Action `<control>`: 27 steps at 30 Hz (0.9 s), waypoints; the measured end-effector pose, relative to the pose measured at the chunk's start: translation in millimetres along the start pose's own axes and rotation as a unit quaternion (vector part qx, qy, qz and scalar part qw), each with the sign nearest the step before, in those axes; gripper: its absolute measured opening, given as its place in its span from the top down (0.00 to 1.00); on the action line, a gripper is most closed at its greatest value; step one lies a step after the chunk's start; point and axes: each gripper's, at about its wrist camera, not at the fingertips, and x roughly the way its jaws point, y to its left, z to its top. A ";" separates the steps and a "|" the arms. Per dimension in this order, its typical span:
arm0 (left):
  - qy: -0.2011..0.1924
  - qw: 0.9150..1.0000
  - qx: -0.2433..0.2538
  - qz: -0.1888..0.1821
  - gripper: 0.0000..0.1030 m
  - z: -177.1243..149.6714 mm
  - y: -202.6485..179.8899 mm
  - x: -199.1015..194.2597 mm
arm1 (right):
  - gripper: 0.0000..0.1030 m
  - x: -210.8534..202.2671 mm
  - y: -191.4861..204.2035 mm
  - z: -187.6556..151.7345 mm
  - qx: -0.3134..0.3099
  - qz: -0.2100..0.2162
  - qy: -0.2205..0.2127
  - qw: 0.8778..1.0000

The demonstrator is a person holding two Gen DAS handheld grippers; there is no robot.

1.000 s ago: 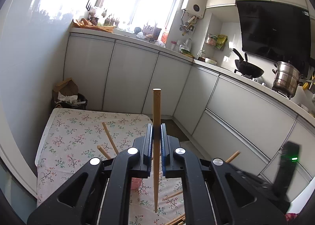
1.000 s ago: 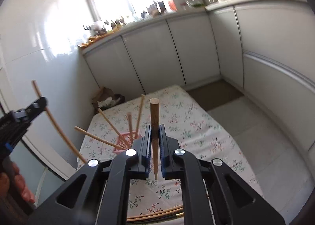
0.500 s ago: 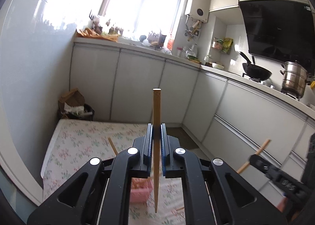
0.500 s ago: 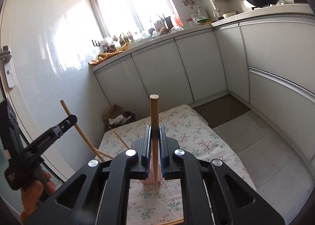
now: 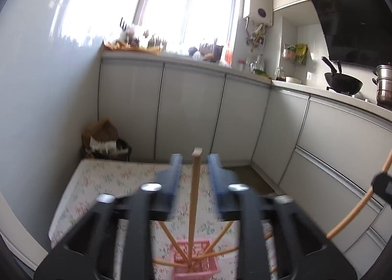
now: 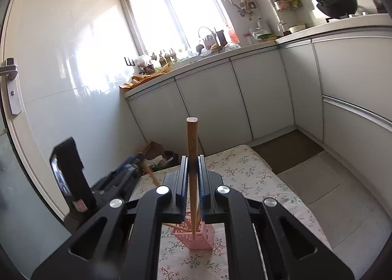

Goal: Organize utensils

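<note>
While both grippers hung above it, the floral-cloth table [image 6: 264,179] filled the lower middle of each view, with grey kitchen cabinets [image 5: 191,111] running behind its far edge and along the right side. A paper bag in a dark bin [image 5: 103,138] stood on the floor beyond the table's far left corner.

On the table, toward its near edge, sat a pink perforated basket [image 6: 197,236], holding several wooden chopsticks [image 5: 171,238] that fanned outward at slants, their lower ends inside the basket and their upper ends leaning left and right.

The left gripper [image 5: 194,177] was spread wide, its blue-padded jaws blurred and standing clear on either side of a chopstick [image 5: 194,194]. That chopstick stood nearly upright, long axis vertical, thick butt end up and thin end down inside the basket; neither pad touched it.

The right gripper [image 6: 192,182] was clenched on a second chopstick [image 6: 192,147], its jaws pressed against the shaft from both sides. This stick was also near vertical, round thick end pointing up and tapered tip pointing down, reaching the basket's open top.

In the left wrist view the held stick showed at the right edge as a curved line slanting up to the right.
</note>
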 end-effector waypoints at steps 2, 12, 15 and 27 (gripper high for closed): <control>-0.016 1.000 -0.011 0.009 0.58 -2.6 6.9 -15.1 | 0.92 6.1 6.5 -1.2 -0.005 0.004 -0.008 1.000; -0.138 0.986 -0.075 0.048 0.29 36.1 53.7 -128.5 | 0.92 58.5 28.2 -14.7 -0.026 0.004 -0.027 0.999; -0.155 0.983 -0.089 0.051 0.24 41.2 63.5 -145.0 | 0.92 73.1 29.2 -21.3 -0.029 -0.002 -0.022 0.999; -0.095 0.983 -0.155 0.030 0.23 40.3 95.6 -129.4 | 0.92 61.5 37.5 -15.0 -0.040 0.003 -0.035 0.999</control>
